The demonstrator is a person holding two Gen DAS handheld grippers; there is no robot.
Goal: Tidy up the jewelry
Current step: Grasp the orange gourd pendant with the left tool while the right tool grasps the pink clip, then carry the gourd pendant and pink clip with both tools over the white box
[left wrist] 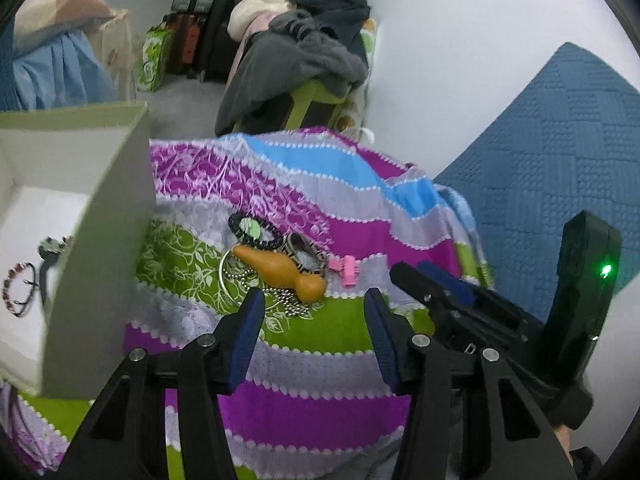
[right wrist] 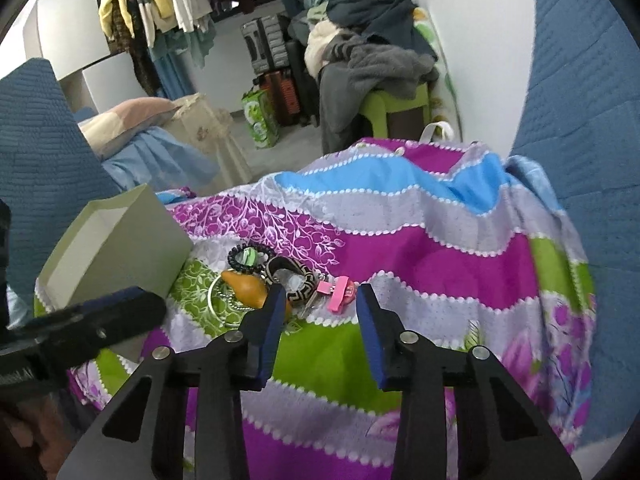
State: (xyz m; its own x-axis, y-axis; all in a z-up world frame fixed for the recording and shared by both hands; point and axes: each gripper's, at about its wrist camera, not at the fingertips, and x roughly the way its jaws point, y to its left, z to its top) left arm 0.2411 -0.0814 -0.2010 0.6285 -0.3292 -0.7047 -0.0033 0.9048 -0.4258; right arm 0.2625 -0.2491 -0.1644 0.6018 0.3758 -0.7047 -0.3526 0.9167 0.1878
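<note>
Purple-green striped cloth (left wrist: pixel 320 408) covers your surface, and the job's partly done.

The pale box (left wrist: pixel 100 240) on the left already holds a beaded bracelet (left wrist: pixel 16 292). Left on the cloth: silver bangle (left wrist: pixel 224 280), orange gourd charm (left wrist: pixel 280 272), black coil tie (left wrist: pixel 252 228), pink clip (right wrist: pixel 338 292). Left tool (left wrist: pixel 316 300) and right tool (right wrist: pixel 316 296) both gape empty. Clothes piled behind.
</note>
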